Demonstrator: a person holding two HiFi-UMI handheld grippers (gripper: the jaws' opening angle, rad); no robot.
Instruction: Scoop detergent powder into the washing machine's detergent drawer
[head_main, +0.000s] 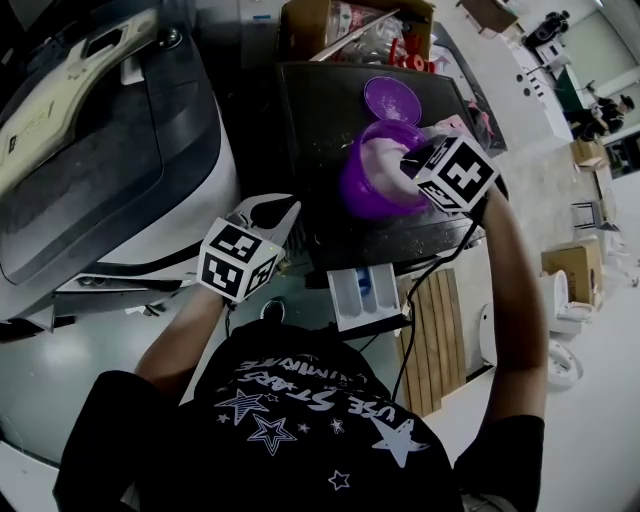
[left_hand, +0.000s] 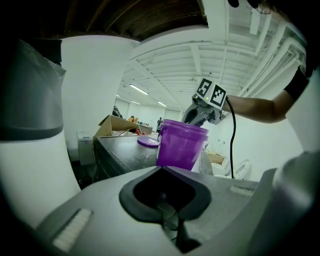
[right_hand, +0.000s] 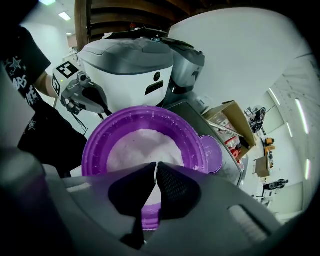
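Note:
A purple tub of white detergent powder stands on a dark worktop, and its purple lid lies just behind it. My right gripper hangs over the tub's near rim. In its own view the right gripper has its jaws shut, with only a thin pale sliver between the tips; I see no scoop. My left gripper sits low, between the washing machine and the worktop's front, shut and empty. The pulled-out detergent drawer is below the worktop's edge.
A cardboard box full of items stands at the back of the worktop. A wooden slatted board lies on the floor to the right of the drawer. A black cable trails from the right gripper.

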